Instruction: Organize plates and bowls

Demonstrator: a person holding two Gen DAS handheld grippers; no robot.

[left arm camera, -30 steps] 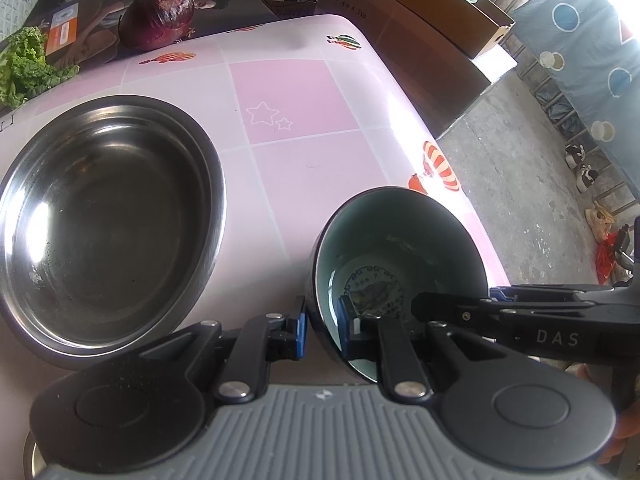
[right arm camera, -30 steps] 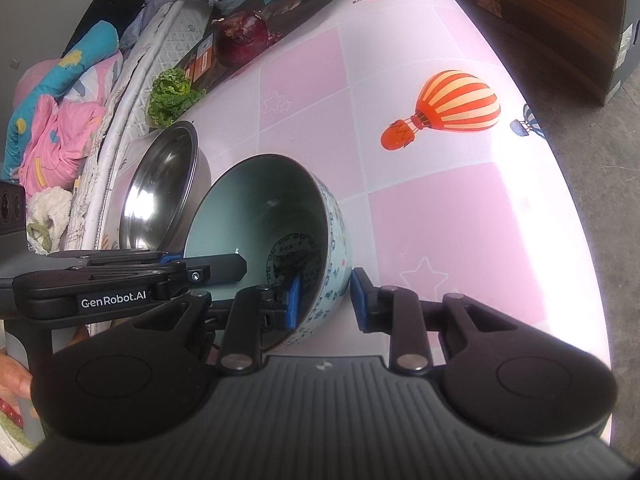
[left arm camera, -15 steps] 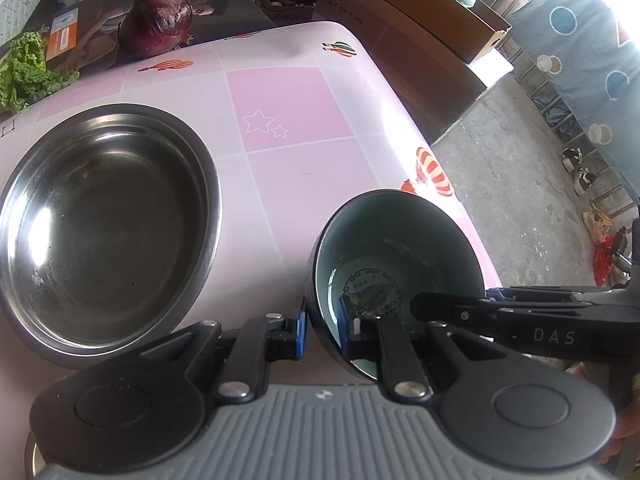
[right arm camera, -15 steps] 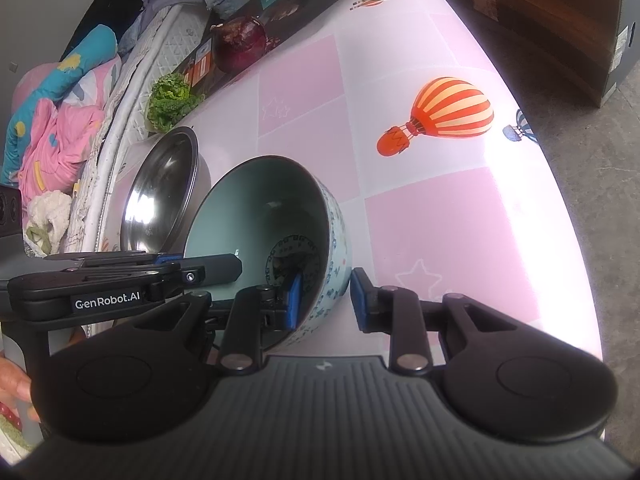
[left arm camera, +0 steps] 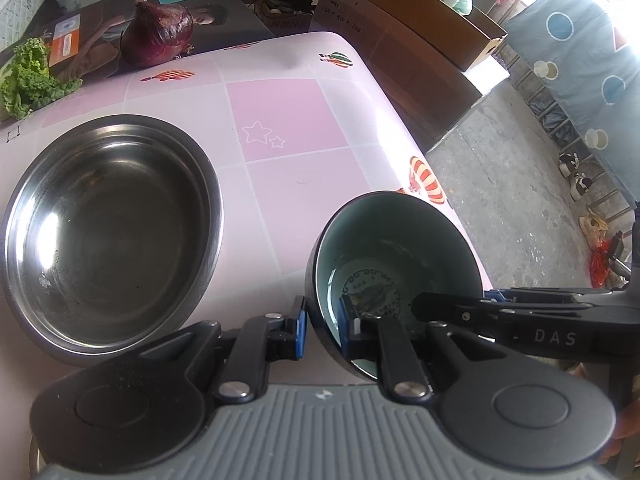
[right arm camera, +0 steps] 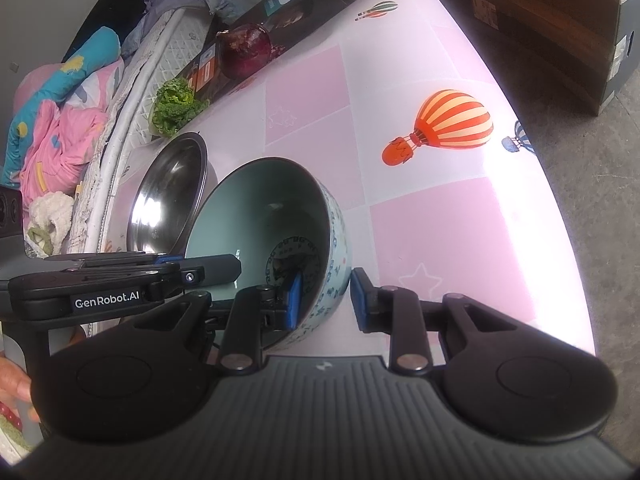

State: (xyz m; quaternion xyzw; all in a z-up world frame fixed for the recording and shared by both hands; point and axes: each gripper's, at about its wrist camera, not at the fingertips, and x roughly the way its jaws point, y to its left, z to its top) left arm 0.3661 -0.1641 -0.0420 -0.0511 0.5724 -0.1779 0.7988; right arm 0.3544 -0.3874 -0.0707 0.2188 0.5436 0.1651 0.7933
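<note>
**Ceramic bowl held between two hand-held grippers beside the steel bowl**

The ceramic bowl [left arm camera: 394,264], pale green inside with a printed ring at its bottom and a flowered outer wall, was tipped on its side above the bench [left arm camera: 280,120], its mouth facing away from both cameras. The left hand-held gripper [left arm camera: 322,330] pinched the bowl's wall, one blue pad outside and the other inside the bowl. The right hand-held gripper [right arm camera: 326,296] straddled the opposite wall; its inner pad lay against the inside surface, while its outer pad stood slightly clear of the flowered wall, so I cannot tell whether it was truly clamped.

Just beside the ceramic bowl, on the left gripper's side, the large steel bowl [left arm camera: 112,232] sat upright on the pink checked bench. Beyond the steel bowl, at the bench's far edge, a red onion [left arm camera: 158,32] rested on a dark printed box [left arm camera: 120,36], with a bunch of green lettuce [left arm camera: 28,76] close to it. On the ceramic bowl's other side, an orange striped balloon print [right arm camera: 450,122] marked the bench top, and past the bench edge stood cardboard boxes [left arm camera: 420,40] on the concrete floor [left arm camera: 520,184].
</note>
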